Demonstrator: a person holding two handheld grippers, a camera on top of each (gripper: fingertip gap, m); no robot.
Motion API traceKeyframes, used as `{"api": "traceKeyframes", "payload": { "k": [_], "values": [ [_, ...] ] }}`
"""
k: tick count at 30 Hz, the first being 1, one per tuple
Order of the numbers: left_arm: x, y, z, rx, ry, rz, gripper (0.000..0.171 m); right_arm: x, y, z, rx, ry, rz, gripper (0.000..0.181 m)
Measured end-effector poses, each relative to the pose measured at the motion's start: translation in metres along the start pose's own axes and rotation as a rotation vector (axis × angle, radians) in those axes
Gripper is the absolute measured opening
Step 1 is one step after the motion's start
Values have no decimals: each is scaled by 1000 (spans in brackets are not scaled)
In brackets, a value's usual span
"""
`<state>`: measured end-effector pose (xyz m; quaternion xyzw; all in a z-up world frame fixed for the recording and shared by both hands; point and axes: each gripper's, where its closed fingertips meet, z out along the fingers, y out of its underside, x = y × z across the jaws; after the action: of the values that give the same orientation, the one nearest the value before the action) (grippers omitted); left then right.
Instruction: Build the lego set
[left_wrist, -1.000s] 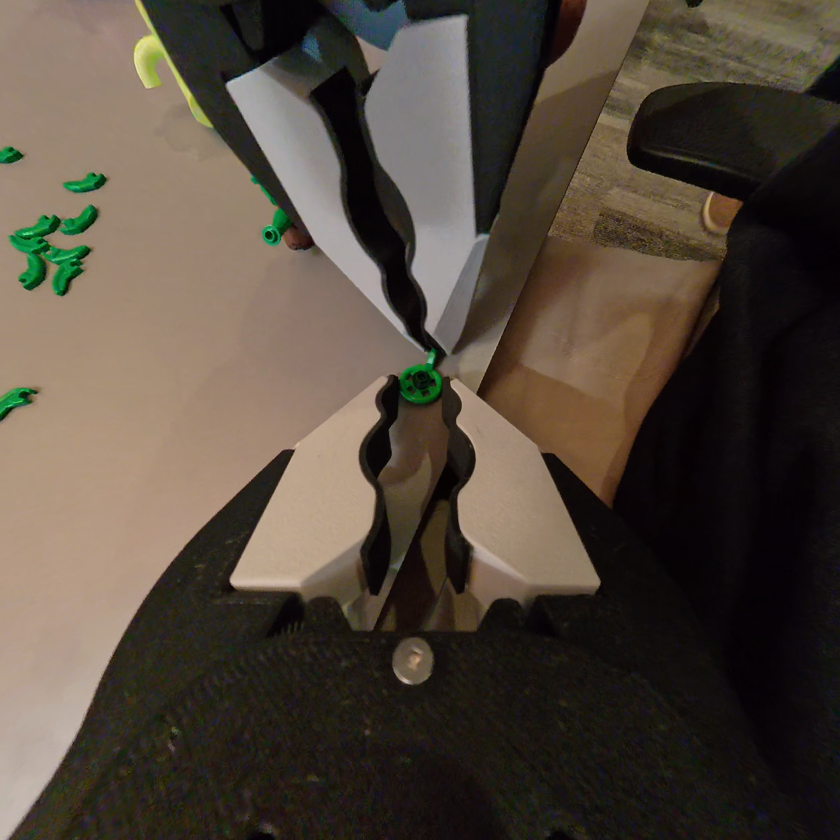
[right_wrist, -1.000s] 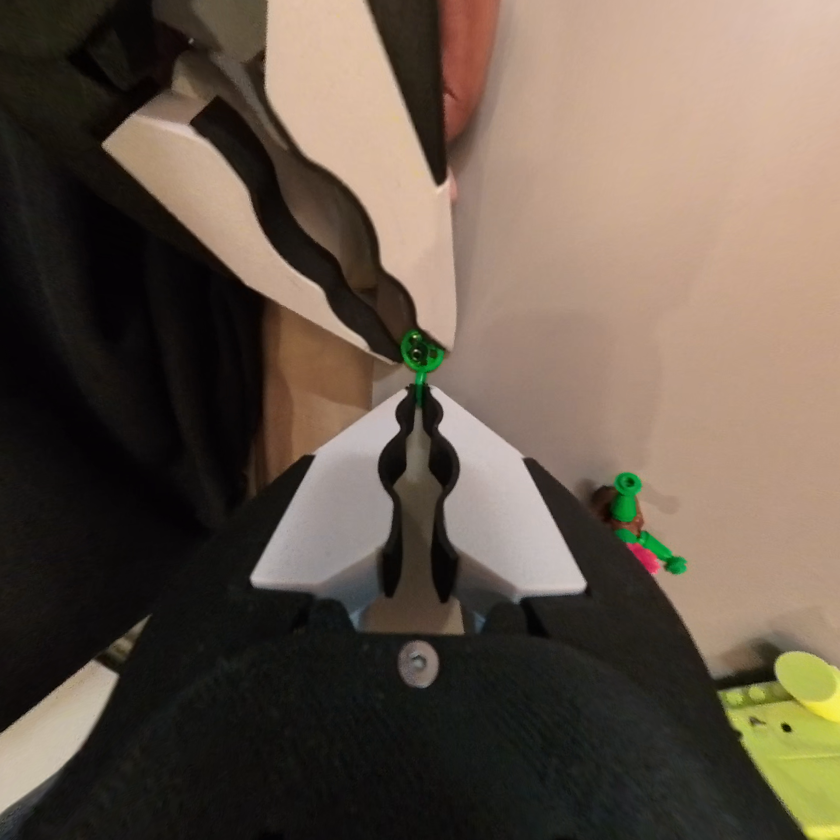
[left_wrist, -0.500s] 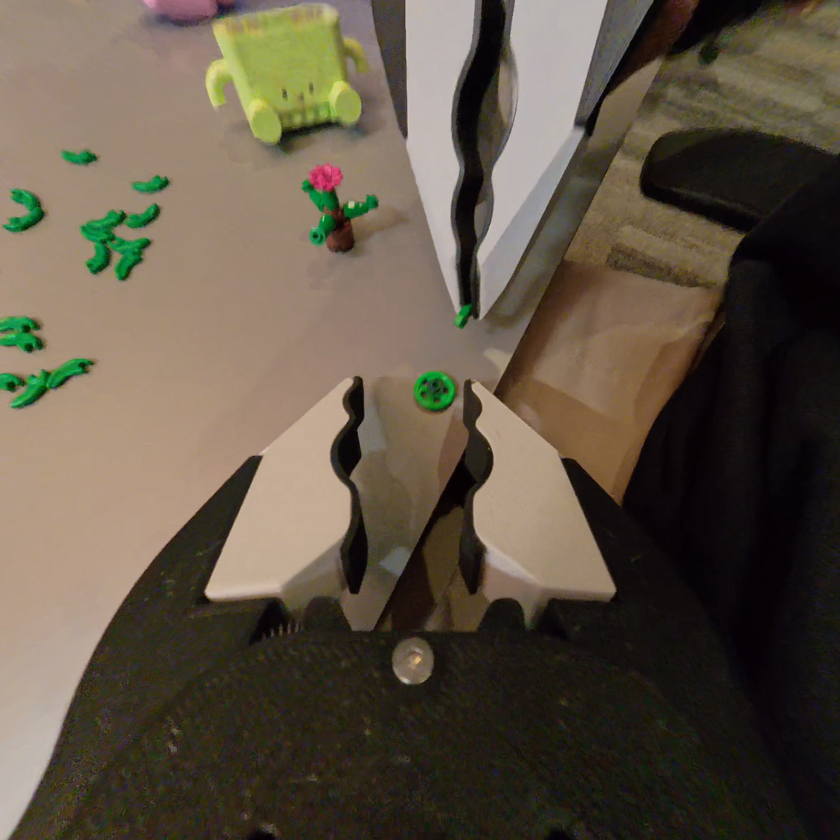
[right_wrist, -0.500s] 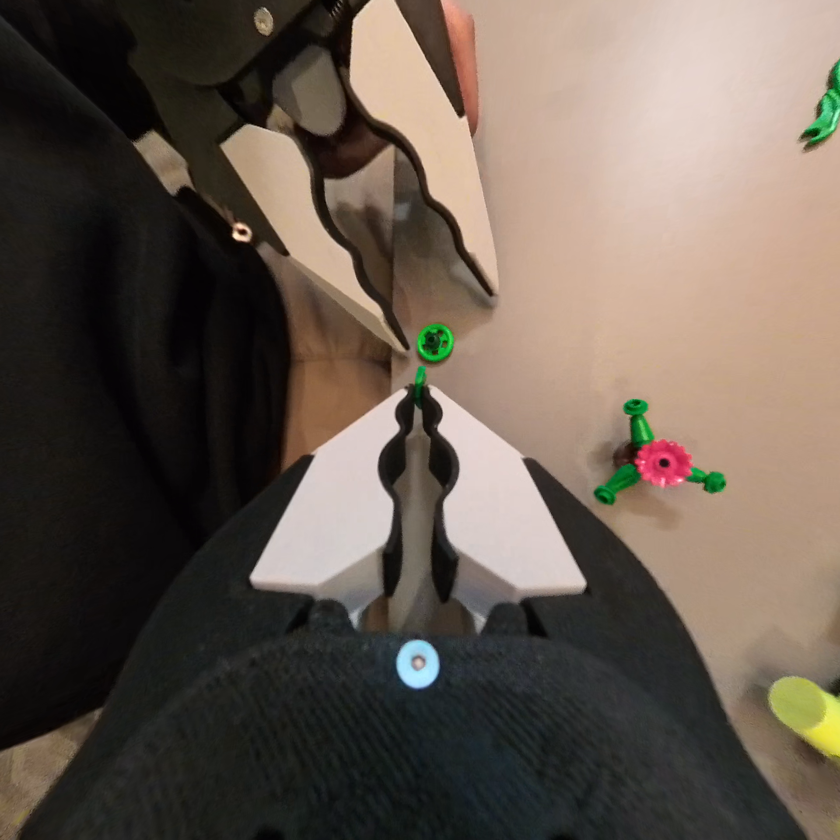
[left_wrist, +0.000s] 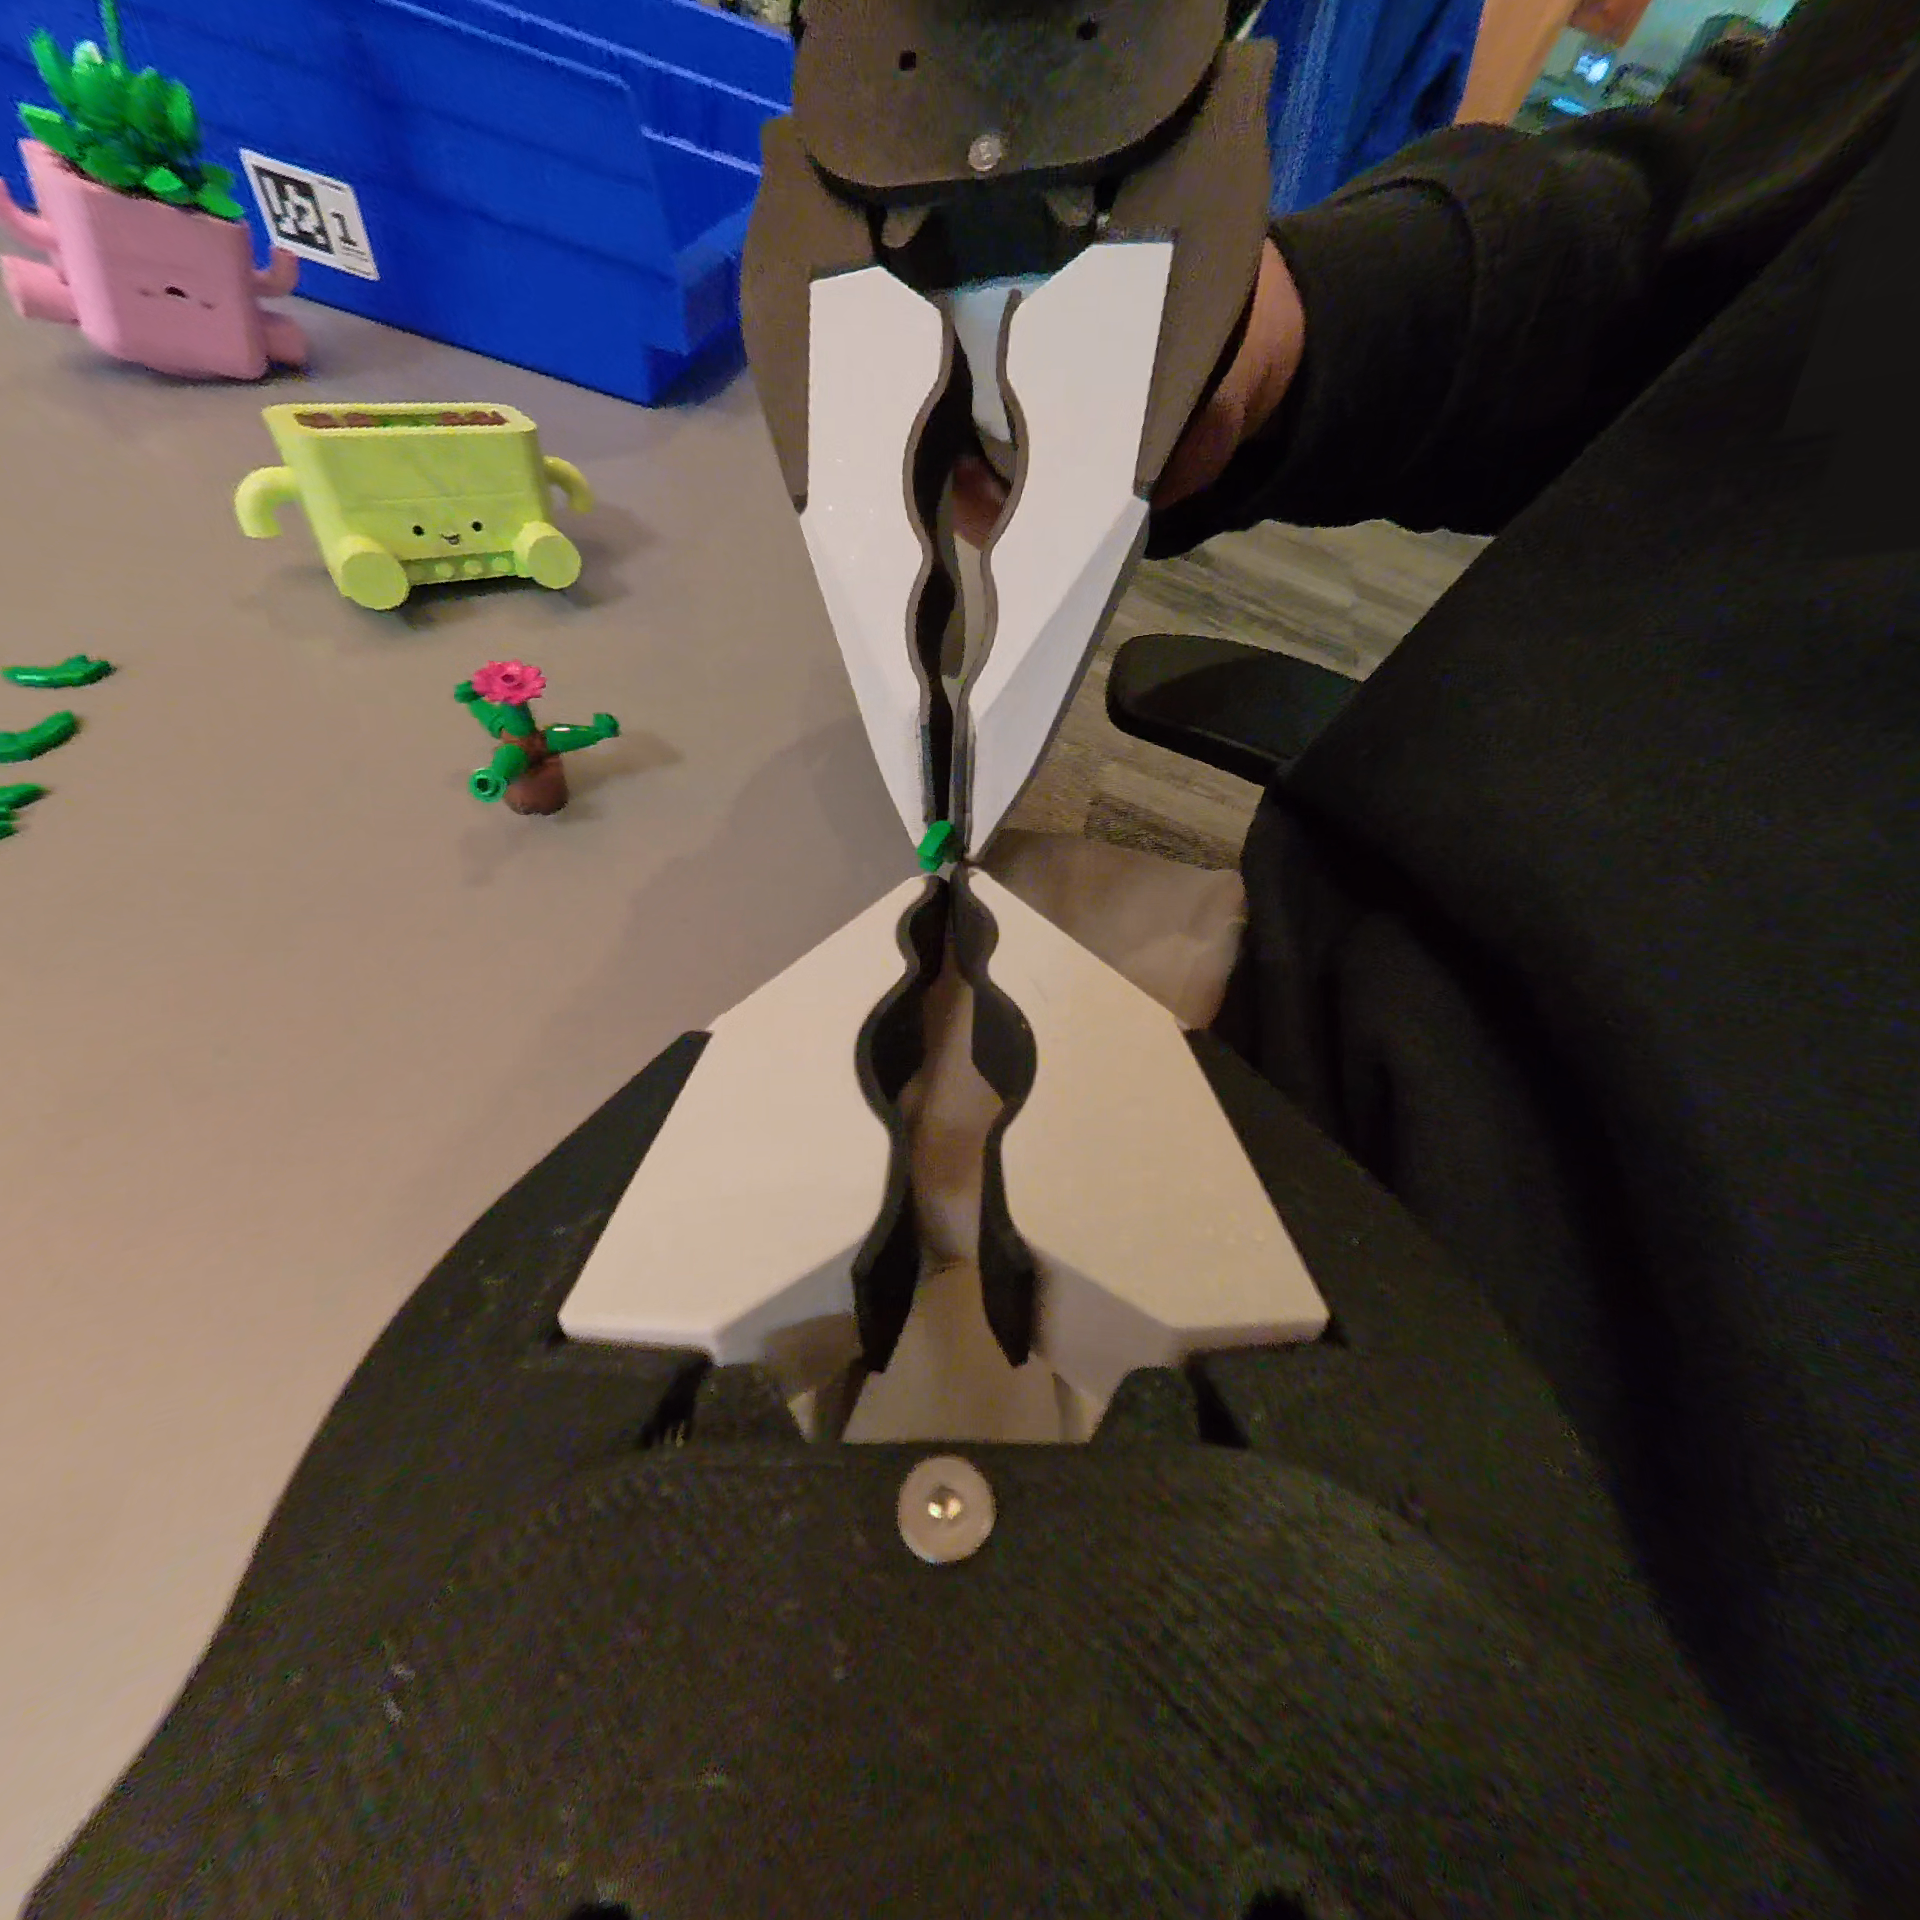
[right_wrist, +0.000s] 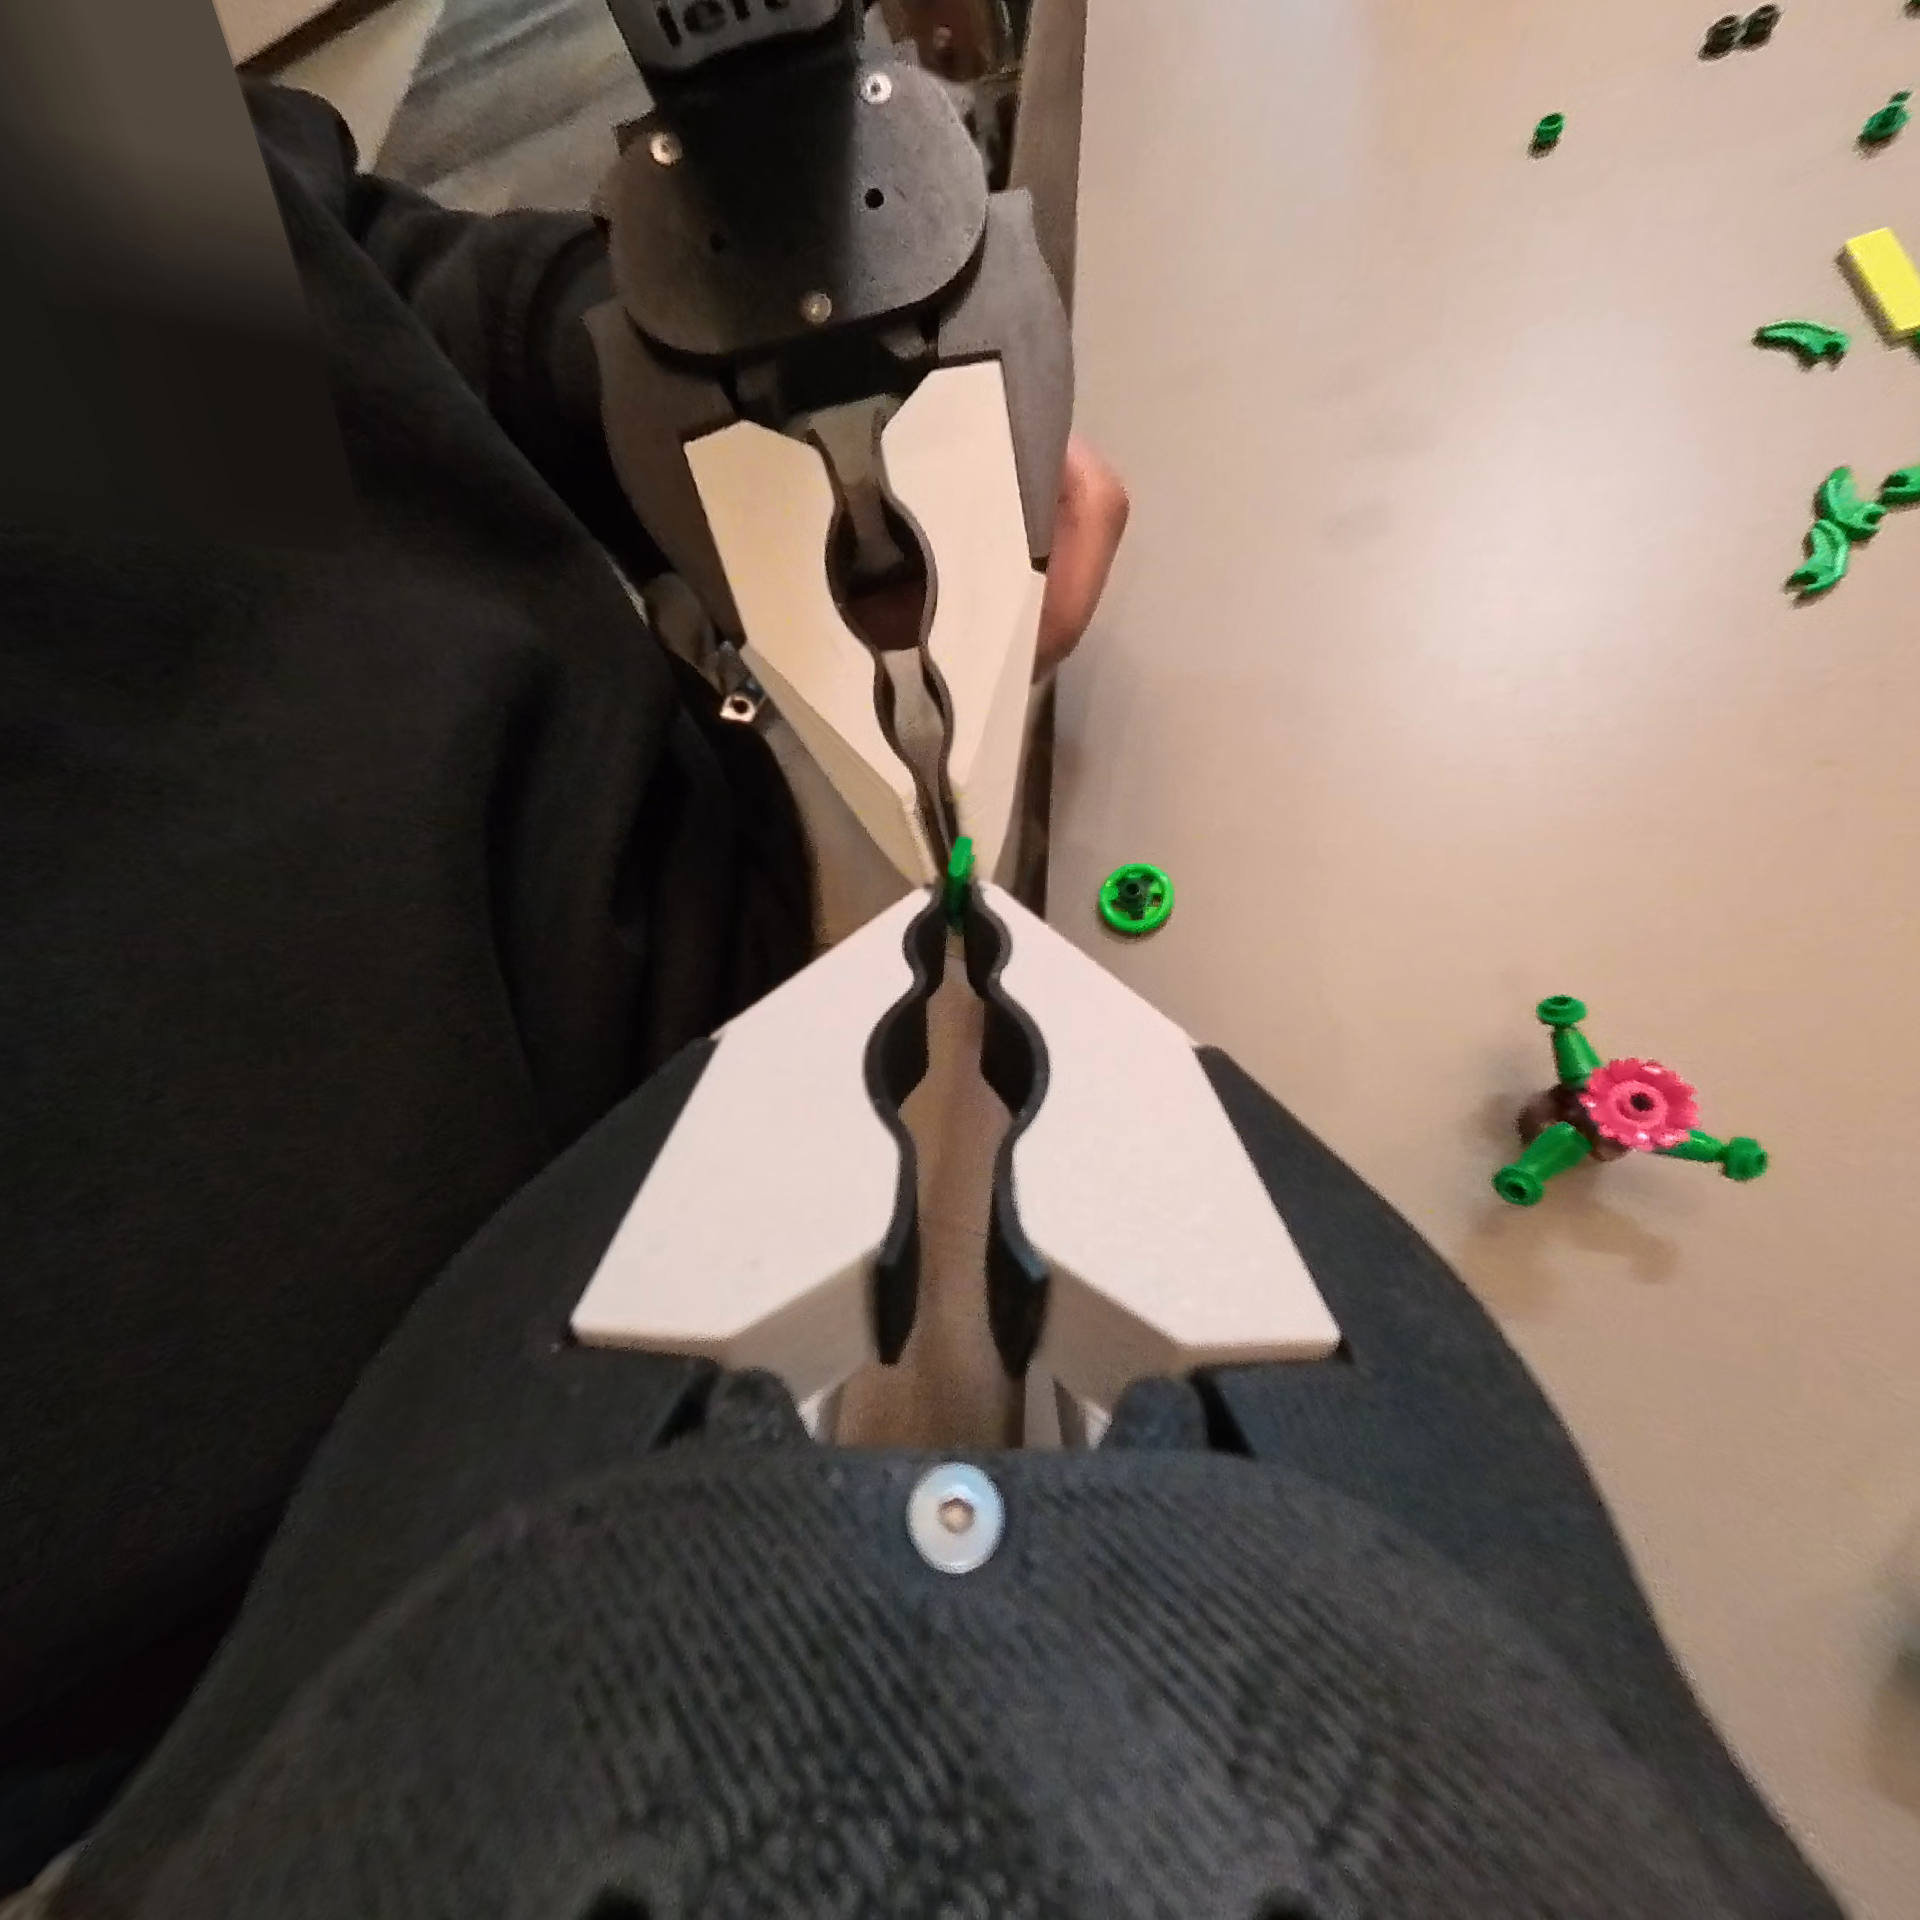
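Left gripper (left_wrist: 951, 883) and right gripper (right_wrist: 956, 899) meet tip to tip over the near right edge of the grey counter (left_wrist: 312, 987), above the person's lap. Right jaws narrow, pinching a small green lego piece (right_wrist: 958, 868) at the very tips; the piece sticks out toward the left gripper's tips. Left jaws nearly closed at the tips; whether they actually grip the green piece, cannot tell from either view. In the left wrist view the same piece shows at the right gripper's tips, just beyond the left tips.

A green round lego ring (right_wrist: 1136, 896) lies flat on the counter near its edge, just beside the grippers' tips. A small cactus build with a pink flower (left_wrist: 520, 743) stands on a brown base farther in. A lime green pot figure (left_wrist: 410, 499) sits beyond it, a pink pot figure with green leaves (left_wrist: 135, 270) far left, in front of a blue bin (left_wrist: 499, 177). Loose green curved pieces (right_wrist: 1839, 530) are scattered on the counter, plus a yellow tile (right_wrist: 1886, 281). A black chair armrest (left_wrist: 1226, 707) is off the counter's right edge.
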<state>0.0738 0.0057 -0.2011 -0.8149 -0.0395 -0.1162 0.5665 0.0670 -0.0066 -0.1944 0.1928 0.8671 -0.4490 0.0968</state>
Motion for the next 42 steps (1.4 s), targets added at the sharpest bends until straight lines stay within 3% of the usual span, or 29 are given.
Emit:
{"api": "traceKeyframes", "payload": {
  "k": [4,7,24,34,42],
  "values": [
    [-2,-4,-4,41,23,-55,11,-3,3,0,-12,-18,19,0],
    [1,-11,-10,89,63,-89,7,-7,2,1,-1,-47,40,0],
    [9,-4,-12,78,114,-88,0,-13,6,9,-43,-151,103,0],
    [-5,-29,-32,263,105,-174,0,-4,-30,-7,248,-154,177,10],
    [-7,-34,-35,299,81,-160,0,-5,-39,-8,321,-227,265,8]
  ]
}}
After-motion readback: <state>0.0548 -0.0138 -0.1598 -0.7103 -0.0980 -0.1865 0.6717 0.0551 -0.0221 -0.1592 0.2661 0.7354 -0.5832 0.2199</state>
